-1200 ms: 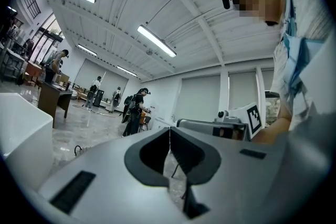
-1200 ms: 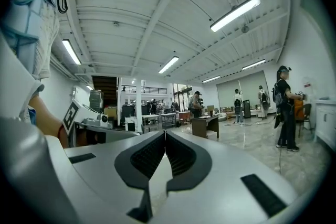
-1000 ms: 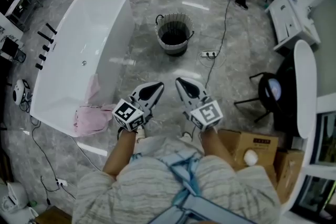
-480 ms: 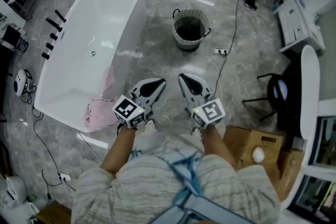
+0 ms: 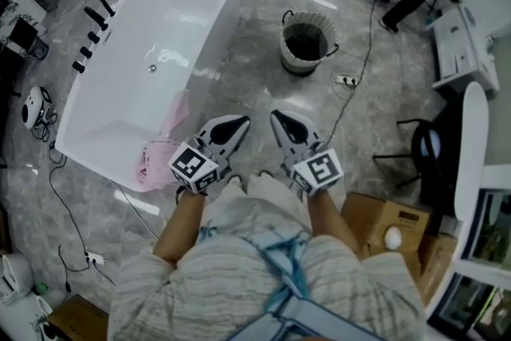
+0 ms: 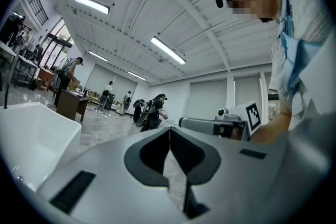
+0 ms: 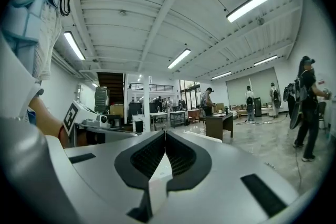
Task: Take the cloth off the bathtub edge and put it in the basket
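The bathtub (image 5: 226, 28) fills the ten-to-eleven o'clock sector of the head view, with its long axis running toward twelve. The basket (image 5: 297, 62) stands on the floor at one o'clock, well apart from the tub. Its interior is dark, so we cannot tell what it holds. The cloth (image 5: 164, 152) is pink and hangs over the tub's near rim, at nine o'clock from the left gripper (image 5: 241, 122). Part of it lies inside the tub and part down the outer wall. The left gripper and the right gripper (image 5: 275, 119) are held side by side at centre, both pointing toward twelve. In each gripper view the jaws meet tip to tip with nothing between them.

We judge the step in hand to be the approach, since the cloth is untouched. The next move calls for turning toward nine o'clock, parting one gripper's jaws, and lowering them onto the fold at the rim. The jaws should close on fabric only, clear of the tub wall
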`<state>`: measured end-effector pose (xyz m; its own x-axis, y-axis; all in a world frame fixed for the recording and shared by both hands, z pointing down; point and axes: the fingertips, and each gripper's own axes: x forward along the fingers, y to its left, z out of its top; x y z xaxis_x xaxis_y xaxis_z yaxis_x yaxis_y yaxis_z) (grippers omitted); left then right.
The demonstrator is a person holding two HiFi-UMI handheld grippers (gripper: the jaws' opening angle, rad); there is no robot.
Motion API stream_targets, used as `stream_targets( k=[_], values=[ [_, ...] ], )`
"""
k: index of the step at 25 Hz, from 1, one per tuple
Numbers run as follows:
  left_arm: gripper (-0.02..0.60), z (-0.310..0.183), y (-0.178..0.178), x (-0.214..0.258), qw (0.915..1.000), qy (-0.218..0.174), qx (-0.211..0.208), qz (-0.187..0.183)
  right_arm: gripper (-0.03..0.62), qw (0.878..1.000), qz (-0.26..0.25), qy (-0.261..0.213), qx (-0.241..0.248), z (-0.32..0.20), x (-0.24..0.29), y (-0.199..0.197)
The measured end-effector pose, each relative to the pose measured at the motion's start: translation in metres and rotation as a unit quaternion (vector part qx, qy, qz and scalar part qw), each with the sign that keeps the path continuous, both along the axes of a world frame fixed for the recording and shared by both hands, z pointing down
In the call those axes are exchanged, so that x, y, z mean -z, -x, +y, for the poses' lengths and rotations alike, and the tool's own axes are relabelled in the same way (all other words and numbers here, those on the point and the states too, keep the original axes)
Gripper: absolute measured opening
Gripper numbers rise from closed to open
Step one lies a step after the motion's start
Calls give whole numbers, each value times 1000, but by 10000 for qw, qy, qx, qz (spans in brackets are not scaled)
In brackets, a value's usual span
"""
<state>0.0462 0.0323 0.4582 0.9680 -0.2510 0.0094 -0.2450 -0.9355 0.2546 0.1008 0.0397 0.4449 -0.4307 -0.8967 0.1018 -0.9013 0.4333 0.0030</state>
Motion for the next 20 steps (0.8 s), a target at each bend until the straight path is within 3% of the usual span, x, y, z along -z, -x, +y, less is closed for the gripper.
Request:
stream_targets(
  k=[10, 15, 20],
  values=[
    [5, -4, -9, 1, 9987, -123, 422, -251, 3, 9947, -89, 281, 986, -20, -9, 15],
    [5, -15, 13, 1, 9944, -118, 984, -354, 3, 9834, -143, 413, 1760, -35, -2, 47],
    [5, -21, 58, -9, 9829, -83, 1768, -510, 3, 9652, -44, 464, 2572, -48, -11, 87]
  ],
)
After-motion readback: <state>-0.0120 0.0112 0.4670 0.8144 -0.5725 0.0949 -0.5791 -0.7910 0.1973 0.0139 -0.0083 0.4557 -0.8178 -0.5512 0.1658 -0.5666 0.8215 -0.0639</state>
